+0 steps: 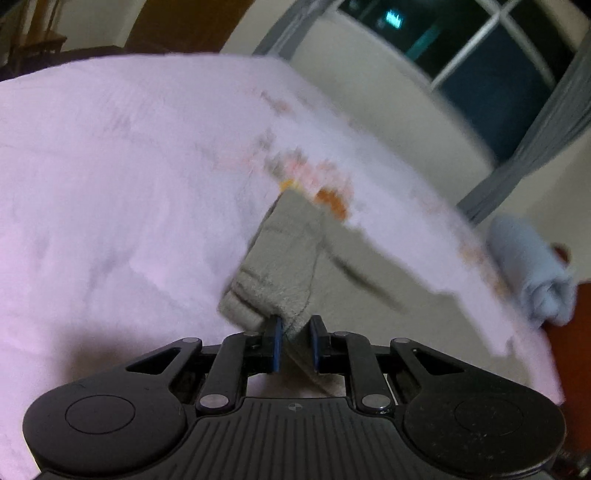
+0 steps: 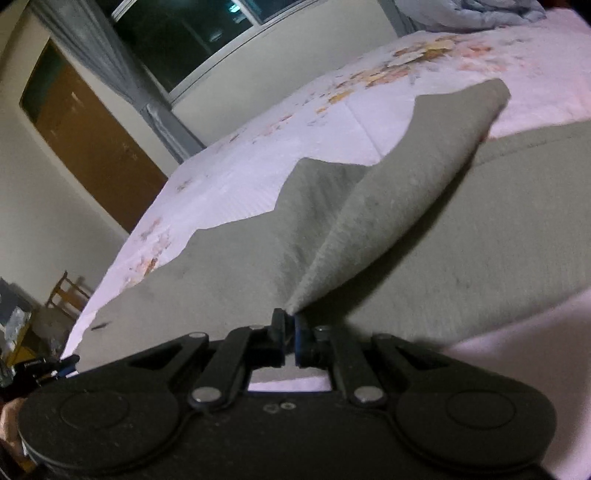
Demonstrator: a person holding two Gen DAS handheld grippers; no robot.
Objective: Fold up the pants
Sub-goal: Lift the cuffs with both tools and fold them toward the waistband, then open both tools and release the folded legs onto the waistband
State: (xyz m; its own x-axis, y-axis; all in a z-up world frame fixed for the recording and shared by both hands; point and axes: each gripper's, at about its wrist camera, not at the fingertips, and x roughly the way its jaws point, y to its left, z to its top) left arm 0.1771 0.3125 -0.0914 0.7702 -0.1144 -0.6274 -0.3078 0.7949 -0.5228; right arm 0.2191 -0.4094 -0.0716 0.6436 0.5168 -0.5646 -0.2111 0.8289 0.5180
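Grey-green pants [image 2: 461,236] lie on a bed with a pale pink floral sheet [image 2: 258,162]. My right gripper [image 2: 290,325] is shut on a pinched fold of the pants, which rises from the fingers as a lifted ridge. In the left wrist view my left gripper [image 1: 293,326] is shut on the ribbed edge of the pants [image 1: 277,266], held just above the sheet [image 1: 110,184]. The left wrist view is blurred by motion.
A rolled light blue blanket [image 1: 532,266] lies at the bed's far edge; it also shows in the right wrist view [image 2: 476,14]. A window with grey curtains [image 2: 177,40], a brown door [image 2: 88,140] and a wooden chair [image 2: 66,291] stand beyond the bed.
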